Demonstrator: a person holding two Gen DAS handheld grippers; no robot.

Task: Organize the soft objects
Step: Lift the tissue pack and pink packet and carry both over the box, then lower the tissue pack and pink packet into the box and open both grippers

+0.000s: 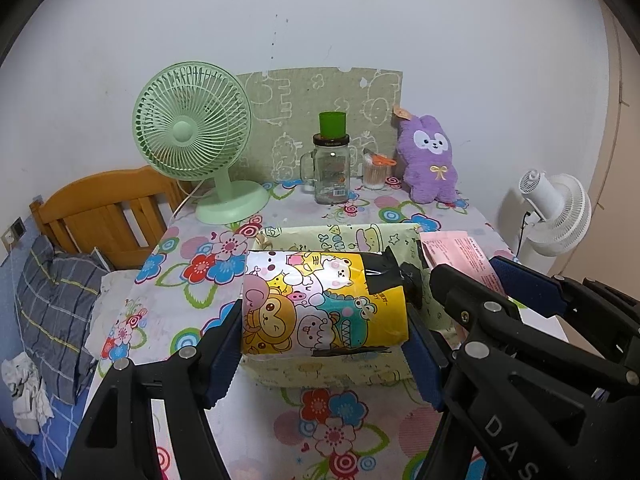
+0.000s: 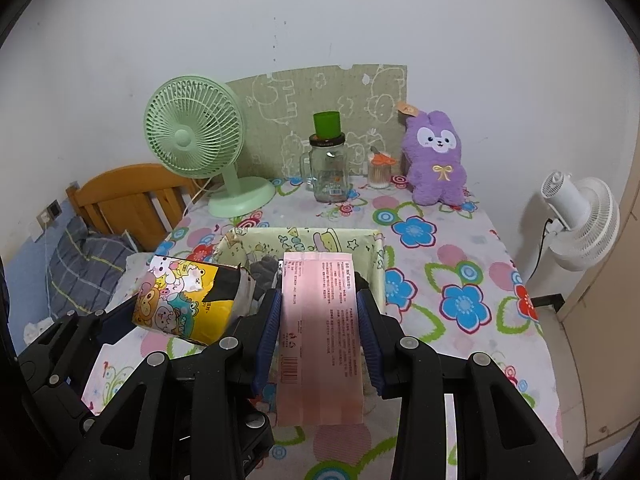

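We hold two packs over a counter (image 2: 460, 248) covered with a flowered cloth. Our left gripper (image 1: 324, 328) has its blue-padded fingers (image 1: 224, 356) set fairly wide and pressed against both sides of a yellow cartoon pack (image 1: 324, 304), which sits lengthwise between them. In the right wrist view the same pack (image 2: 184, 300) hangs tilted just left of the basket, with the left gripper's black frame under it.

Our right gripper (image 2: 320, 328) has its fingers (image 2: 266, 332) drawn closer together, clamped on the two long edges of a pink pack (image 2: 320, 320) printed with red text. The pink pack points away from us, its far end reaching over the near rim of a pale green fabric basket (image 2: 376, 264). In the left wrist view that pink pack (image 1: 460, 256) shows beside the yellow one, at the basket's (image 1: 360, 236) right side.

The basket stands in the middle of the counter, and something dark grey lies inside it; we cannot tell what it is.

At the back of the counter, against the wall, stand a green desk fan (image 2: 196, 140), a glass jar (image 2: 330, 172) with a green cup on its lid, a small holder of sticks (image 2: 380, 172) and a purple plush bunny (image 2: 436, 160). A white fan (image 2: 580, 220) stands off the counter's right edge, and a wooden bed (image 2: 128, 196) with a plaid pillow lies to the left.
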